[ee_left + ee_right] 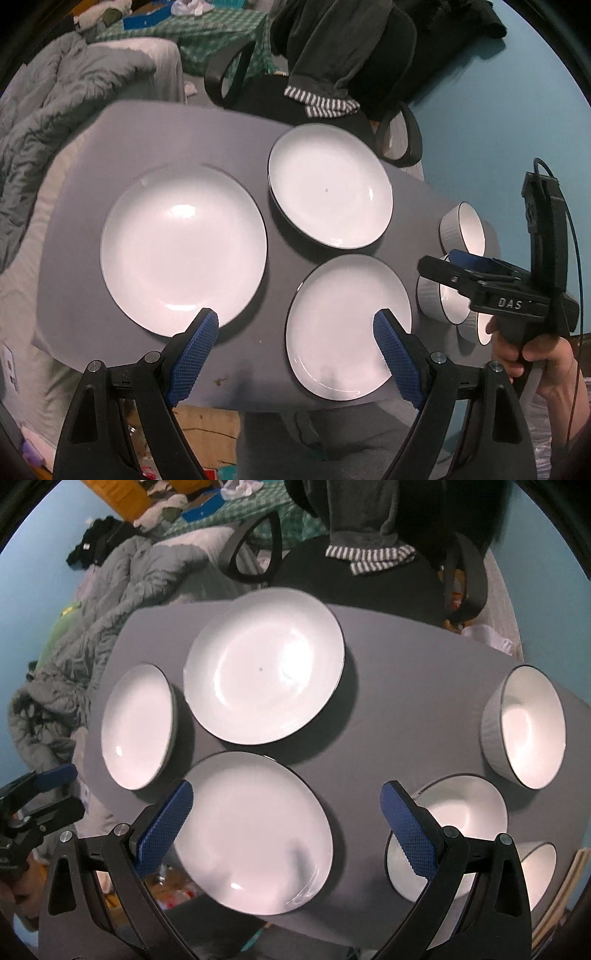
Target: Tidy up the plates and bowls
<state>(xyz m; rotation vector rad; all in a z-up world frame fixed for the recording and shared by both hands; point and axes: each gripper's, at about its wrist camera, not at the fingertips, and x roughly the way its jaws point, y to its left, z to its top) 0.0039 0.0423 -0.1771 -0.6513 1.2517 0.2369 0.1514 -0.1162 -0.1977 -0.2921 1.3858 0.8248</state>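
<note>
The left gripper [295, 321] is spread wide and holds nothing, hovering low in the left wrist frame with its blue pads over the near edge of the grey surface [110, 136]. One pad overlaps the rim of the large plate [183, 249] at centre left; the other overlaps the near plate [343, 317] at lower centre. A third plate [328, 184] lies above these, toward the upper centre. The three plates lie close together but apart.

At the right of that frame, the right gripper [286, 794] is gripped by a hand [532, 350] and hangs above a cluster of three white ribbed bowls. In the right wrist frame it is also released and empty, framing the near plate's right side and bare surface. The near bowl [454, 834] lies at lower right behind one pad, the edge bowl [539, 867] sits in the bottom right corner, and the far bowl [528, 727] stands at the right edge, well apart from the plates.

Beyond the surface stands a black chair [402, 136] draped with clothing, with a grey blanket [55, 110] at upper left.
</note>
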